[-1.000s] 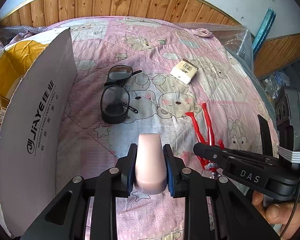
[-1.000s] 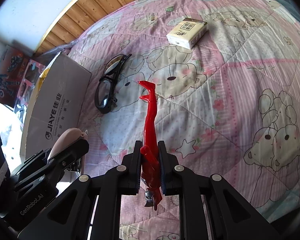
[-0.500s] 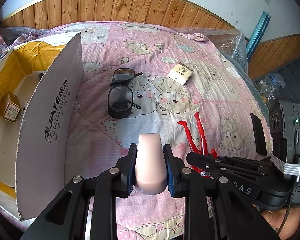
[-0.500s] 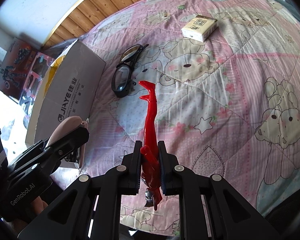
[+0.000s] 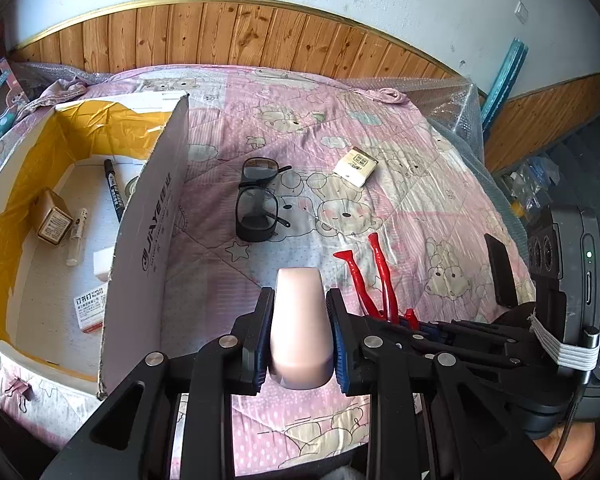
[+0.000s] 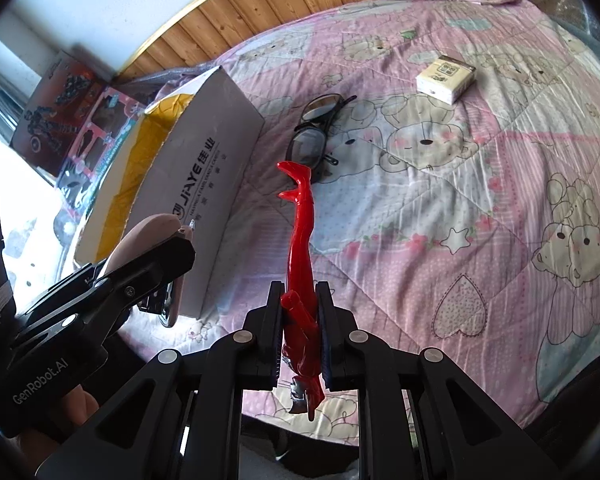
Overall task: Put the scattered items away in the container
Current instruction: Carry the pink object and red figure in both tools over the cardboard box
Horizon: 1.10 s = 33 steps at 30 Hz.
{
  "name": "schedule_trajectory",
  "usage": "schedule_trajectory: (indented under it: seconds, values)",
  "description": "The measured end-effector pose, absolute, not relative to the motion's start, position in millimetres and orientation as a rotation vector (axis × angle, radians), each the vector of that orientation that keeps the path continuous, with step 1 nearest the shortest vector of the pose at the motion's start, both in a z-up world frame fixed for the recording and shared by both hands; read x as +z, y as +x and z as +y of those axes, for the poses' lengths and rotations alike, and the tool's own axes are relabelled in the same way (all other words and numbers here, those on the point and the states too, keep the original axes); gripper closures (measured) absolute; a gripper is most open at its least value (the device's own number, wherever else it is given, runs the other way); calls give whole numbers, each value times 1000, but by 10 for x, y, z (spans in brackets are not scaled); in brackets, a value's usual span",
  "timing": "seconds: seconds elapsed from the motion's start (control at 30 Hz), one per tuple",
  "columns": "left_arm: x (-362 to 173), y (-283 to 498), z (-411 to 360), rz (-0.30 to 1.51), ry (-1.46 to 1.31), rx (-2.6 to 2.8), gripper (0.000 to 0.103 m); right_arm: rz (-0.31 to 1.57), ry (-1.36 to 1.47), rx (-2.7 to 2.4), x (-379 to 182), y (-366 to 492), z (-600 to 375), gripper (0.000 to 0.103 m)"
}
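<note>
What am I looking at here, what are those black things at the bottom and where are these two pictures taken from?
There is no robot: a person holds a pair of black tongs in each hand, and a wide-angle camera on each pair looks forward along its fingers. One picture comes from the left tongs, shut on a pale pink object. The other comes from the right tongs, shut on a red toy figure. Below lies a pink bear-print quilt with dark glasses and a small white packet on it. Beside them stands an open cardboard box that already holds a marker and other small things.
</note>
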<state>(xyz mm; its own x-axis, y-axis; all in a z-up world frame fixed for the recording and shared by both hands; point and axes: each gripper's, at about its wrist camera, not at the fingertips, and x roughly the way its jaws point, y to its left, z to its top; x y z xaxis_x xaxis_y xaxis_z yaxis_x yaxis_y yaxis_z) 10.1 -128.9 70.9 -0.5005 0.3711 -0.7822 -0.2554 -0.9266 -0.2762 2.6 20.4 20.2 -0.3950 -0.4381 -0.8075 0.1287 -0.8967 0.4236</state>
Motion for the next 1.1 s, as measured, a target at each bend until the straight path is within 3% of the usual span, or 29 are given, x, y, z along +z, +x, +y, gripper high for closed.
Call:
schedule_trajectory:
  seconds: [1.1]
  values:
    - [1267, 281, -2315, -442, -1137, 2505, 76, -280, 1345, -2284, 833, 124, -706, 87]
